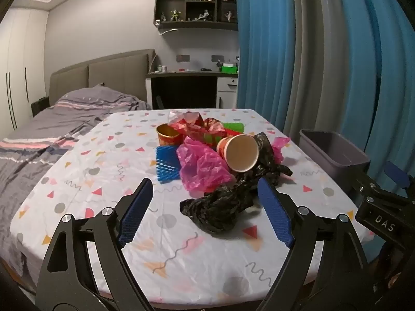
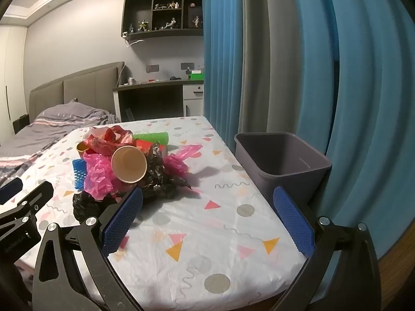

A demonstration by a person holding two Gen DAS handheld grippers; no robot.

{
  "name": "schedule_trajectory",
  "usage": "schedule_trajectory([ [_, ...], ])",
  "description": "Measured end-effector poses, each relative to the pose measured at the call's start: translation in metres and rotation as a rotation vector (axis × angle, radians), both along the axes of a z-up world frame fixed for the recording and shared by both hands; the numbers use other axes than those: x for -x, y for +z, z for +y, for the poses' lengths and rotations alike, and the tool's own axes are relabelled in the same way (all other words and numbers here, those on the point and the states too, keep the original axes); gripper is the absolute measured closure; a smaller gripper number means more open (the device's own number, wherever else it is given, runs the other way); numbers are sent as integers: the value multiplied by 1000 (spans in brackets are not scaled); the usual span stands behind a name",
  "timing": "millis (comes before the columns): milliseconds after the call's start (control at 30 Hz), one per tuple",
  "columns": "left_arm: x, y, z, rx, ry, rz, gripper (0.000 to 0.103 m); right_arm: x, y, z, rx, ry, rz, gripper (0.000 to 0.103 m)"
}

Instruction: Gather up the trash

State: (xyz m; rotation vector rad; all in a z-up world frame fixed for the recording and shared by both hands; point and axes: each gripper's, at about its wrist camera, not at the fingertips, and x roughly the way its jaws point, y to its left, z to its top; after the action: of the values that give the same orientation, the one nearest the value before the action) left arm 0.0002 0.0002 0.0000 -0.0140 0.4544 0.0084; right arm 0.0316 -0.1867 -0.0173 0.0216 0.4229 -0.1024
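Note:
A heap of trash lies mid-table: a tipped paper cup [image 1: 240, 153] [image 2: 129, 164], a pink plastic bag [image 1: 202, 167] [image 2: 99, 172], crumpled black bags [image 1: 220, 207] [image 2: 160, 178], red wrappers [image 1: 197, 125], a gold-lined cup [image 1: 167, 134], blue mesh [image 1: 166, 164] and a green piece [image 2: 153, 138]. My left gripper [image 1: 205, 199] hangs open just short of the nearest black bag, nothing pressed between its blue pads. My right gripper [image 2: 207, 211] stands wide open over bare cloth, right of the heap. A grey bin [image 2: 282, 160] [image 1: 334, 153] sits at the table's right edge.
The table [image 2: 207, 246] wears a white cloth with coloured shapes. Blue and grey curtains [image 2: 324, 64] hang close behind the bin. A bed [image 1: 52, 129] lies to the left, a desk [image 1: 192, 83] and shelves beyond. The right gripper's body [image 1: 384, 207] shows at the left view's right edge.

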Motion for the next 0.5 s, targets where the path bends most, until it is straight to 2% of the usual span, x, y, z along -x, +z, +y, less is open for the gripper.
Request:
schedule_trajectory([
  [500, 1, 0, 1, 16, -4, -9, 21, 0, 1, -2, 0, -6, 1, 5],
])
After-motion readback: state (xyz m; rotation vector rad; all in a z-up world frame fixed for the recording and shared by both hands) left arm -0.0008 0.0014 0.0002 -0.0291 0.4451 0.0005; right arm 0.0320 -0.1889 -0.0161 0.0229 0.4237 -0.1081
